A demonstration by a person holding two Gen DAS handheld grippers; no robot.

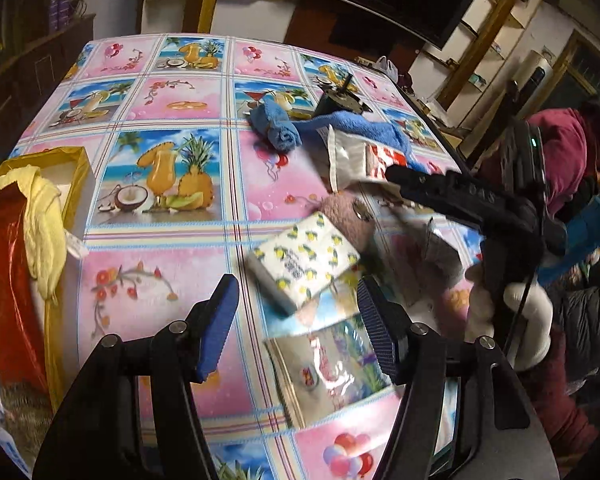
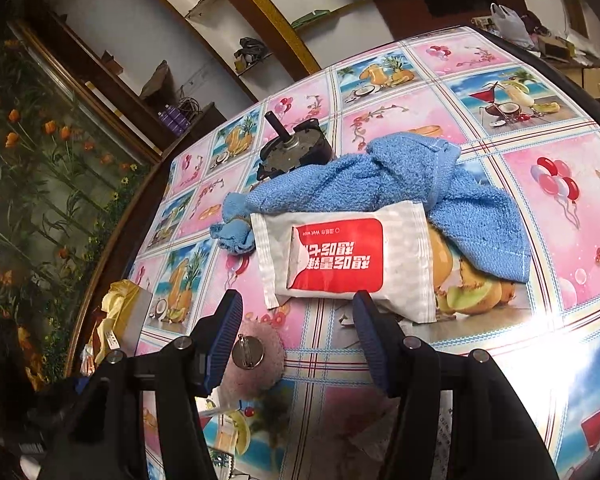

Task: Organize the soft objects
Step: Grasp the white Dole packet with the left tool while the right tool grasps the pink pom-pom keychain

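Observation:
A blue towel (image 2: 384,178) lies crumpled on the patterned table, also in the left wrist view (image 1: 284,128). A white and red wet-wipe pack (image 2: 344,258) lies in front of it, just beyond my open right gripper (image 2: 296,320); the pack also shows in the left wrist view (image 1: 356,158). A pink fuzzy item with a metal disc (image 2: 256,364) lies under the right gripper's left finger. My left gripper (image 1: 296,320) is open and empty above a lemon-print tissue pack (image 1: 304,260) and a clear printed pouch (image 1: 332,368). The right gripper's black body (image 1: 460,200) reaches in from the right.
A gold and red box (image 1: 76,184) with a yellow cloth (image 1: 44,236) in it stands at the table's left edge. A black motor with a shaft (image 2: 292,148) sits behind the towel. A person in a maroon jacket (image 1: 568,148) is at the right.

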